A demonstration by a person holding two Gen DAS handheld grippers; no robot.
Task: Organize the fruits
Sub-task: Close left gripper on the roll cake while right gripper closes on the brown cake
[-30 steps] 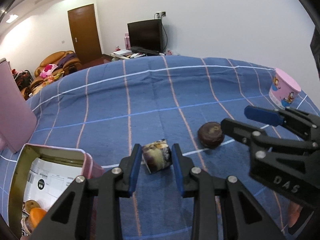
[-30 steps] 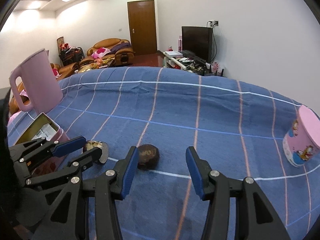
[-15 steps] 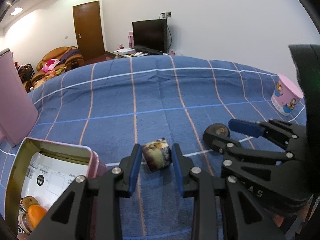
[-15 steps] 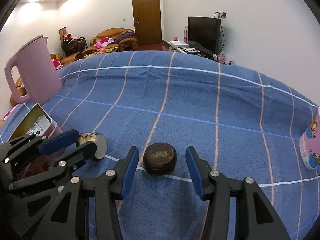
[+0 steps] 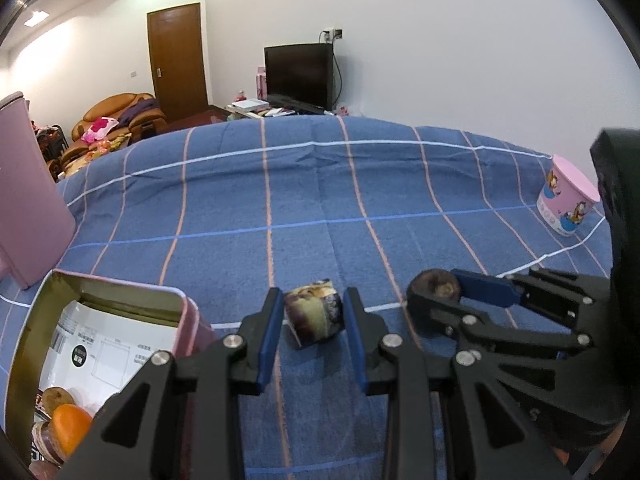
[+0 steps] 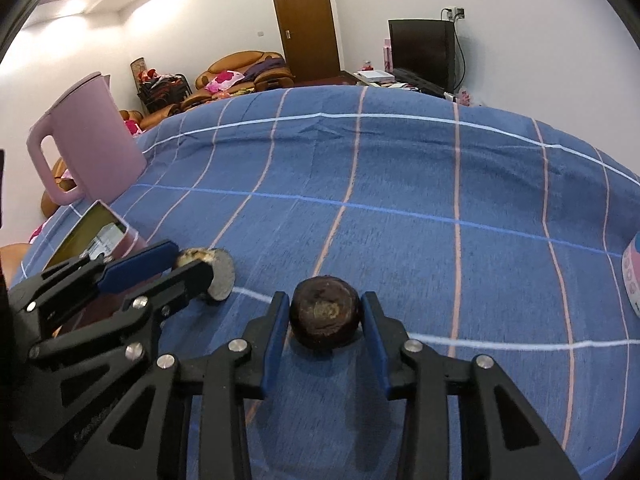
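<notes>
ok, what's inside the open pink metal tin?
Inside the open pink metal tin, left wrist view: a white printed paper sheet, an orange round fruit and brownish round pieces in the near corner. The left gripper's frame covers the rest.

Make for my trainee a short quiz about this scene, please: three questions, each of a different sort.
1. True or false: the pink tin already has fruit inside.
2. What is between the fingers of the left gripper? A) a cut fruit piece B) the pink cup C) the pink kettle
3. In a few words: what does the right gripper enclose?

Key: 1 true, an orange fruit lies in it. 2 A. 3 the dark round fruit, which rests on the blue cloth; the jaws have just been closing on it.
</notes>
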